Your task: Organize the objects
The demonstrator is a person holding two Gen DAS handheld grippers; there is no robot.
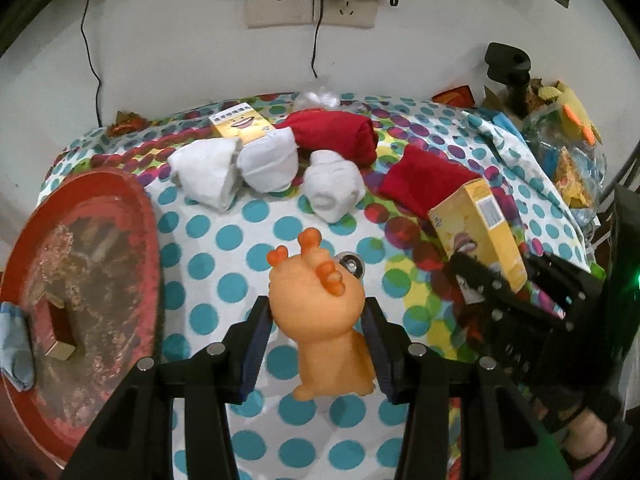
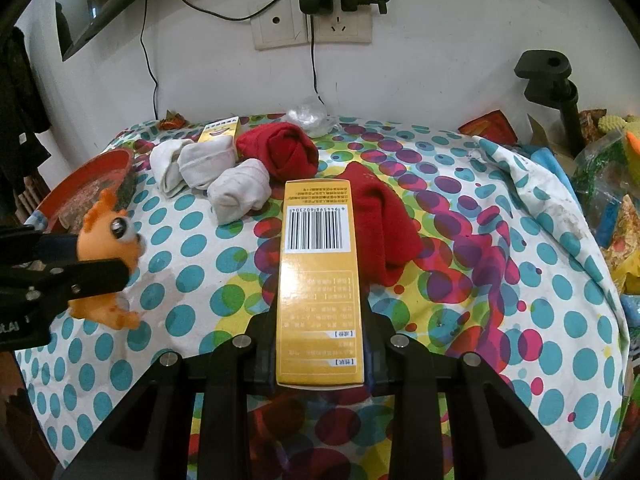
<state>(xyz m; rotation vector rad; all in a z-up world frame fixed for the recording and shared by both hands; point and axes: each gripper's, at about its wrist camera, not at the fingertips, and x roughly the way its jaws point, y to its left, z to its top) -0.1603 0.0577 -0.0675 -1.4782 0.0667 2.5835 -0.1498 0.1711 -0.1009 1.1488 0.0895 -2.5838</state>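
Observation:
My left gripper [image 1: 318, 320] is shut on an orange rubber toy animal [image 1: 320, 304], held off the dotted tablecloth [image 1: 208, 264]. In the right wrist view the same toy [image 2: 108, 240] hangs at the far left in that gripper [image 2: 86, 270]. My right gripper [image 2: 320, 332] is shut on a long yellow box [image 2: 318, 280], barcode side up. That box [image 1: 480, 232] shows at the right of the left wrist view. Three rolled white socks [image 1: 268, 164] and two red socks [image 1: 424, 184] lie at the back. A second yellow box [image 1: 240, 120] lies behind them.
A worn red tray [image 1: 148, 216] with a small box [image 1: 60, 328] in it stands at the left edge. A black clamp stand [image 2: 560, 92] and a pile of bags [image 2: 612, 208] crowd the right side. Cables hang from wall sockets [image 2: 312, 28].

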